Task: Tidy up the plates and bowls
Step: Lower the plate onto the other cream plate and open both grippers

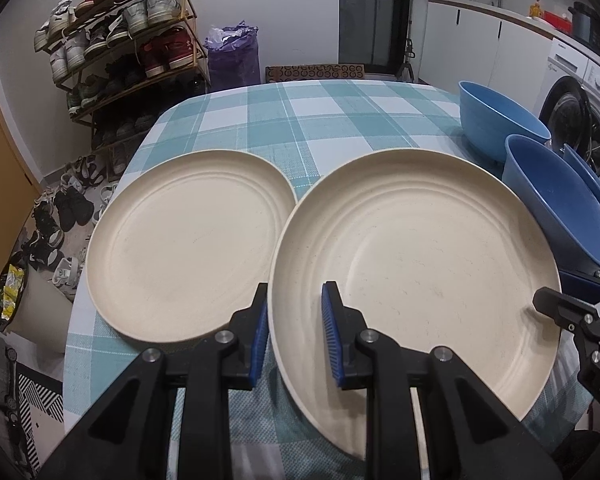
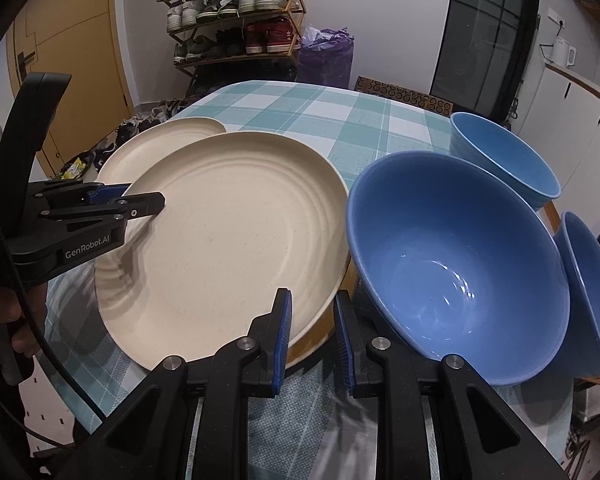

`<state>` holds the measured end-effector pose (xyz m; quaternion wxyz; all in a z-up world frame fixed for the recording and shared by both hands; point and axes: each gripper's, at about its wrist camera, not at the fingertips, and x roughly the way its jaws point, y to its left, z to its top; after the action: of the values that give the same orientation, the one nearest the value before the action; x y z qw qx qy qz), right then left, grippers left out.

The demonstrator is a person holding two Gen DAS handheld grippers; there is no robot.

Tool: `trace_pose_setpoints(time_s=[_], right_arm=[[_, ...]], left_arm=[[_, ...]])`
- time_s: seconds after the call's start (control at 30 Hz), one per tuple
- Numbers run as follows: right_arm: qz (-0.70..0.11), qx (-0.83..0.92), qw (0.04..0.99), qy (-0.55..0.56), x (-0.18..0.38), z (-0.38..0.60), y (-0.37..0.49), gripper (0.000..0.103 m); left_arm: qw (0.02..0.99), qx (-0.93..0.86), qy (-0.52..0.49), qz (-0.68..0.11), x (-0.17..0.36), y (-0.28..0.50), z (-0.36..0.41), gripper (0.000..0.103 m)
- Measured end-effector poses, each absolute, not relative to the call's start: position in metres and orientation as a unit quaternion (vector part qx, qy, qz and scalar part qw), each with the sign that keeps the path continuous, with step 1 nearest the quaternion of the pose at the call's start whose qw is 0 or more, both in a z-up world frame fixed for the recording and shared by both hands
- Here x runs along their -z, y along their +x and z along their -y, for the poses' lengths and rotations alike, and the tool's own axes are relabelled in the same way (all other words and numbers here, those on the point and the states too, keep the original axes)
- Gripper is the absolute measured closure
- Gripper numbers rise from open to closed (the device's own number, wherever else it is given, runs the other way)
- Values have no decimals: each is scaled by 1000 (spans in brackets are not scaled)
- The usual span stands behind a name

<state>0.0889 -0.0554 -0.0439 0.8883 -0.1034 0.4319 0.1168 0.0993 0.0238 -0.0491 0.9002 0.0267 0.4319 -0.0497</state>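
Observation:
Two cream plates lie on the checked tablecloth (image 1: 300, 120). The nearer, larger-looking cream plate (image 1: 420, 260) (image 2: 228, 240) overlaps the edge of the other plate (image 1: 188, 240) (image 2: 172, 132). My left gripper (image 1: 296, 286) (image 2: 156, 200) is shut on the nearer plate's left rim. My right gripper (image 2: 313, 294) (image 1: 552, 296) straddles the same plate's right rim, one finger over the plate and one outside, and looks shut on it. A blue bowl (image 2: 460, 272) (image 1: 556, 208) sits right beside the right gripper's outer finger.
A second blue bowl (image 2: 512, 160) (image 1: 496, 116) stands farther back and a third (image 2: 592, 292) at the table's right edge. A shoe rack (image 1: 128, 40), a purple bag (image 1: 232, 56) and a washing machine (image 1: 580, 120) stand beyond the table.

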Motion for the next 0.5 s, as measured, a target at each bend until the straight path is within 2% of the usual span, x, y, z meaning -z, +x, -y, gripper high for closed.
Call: trace_pose_setpoints(time_s=[0.5], right_arm=[[-439,-108,887,-93,55,57,88,78]], left_arm=[[896,51,39,-439,54,109,-17,78]])
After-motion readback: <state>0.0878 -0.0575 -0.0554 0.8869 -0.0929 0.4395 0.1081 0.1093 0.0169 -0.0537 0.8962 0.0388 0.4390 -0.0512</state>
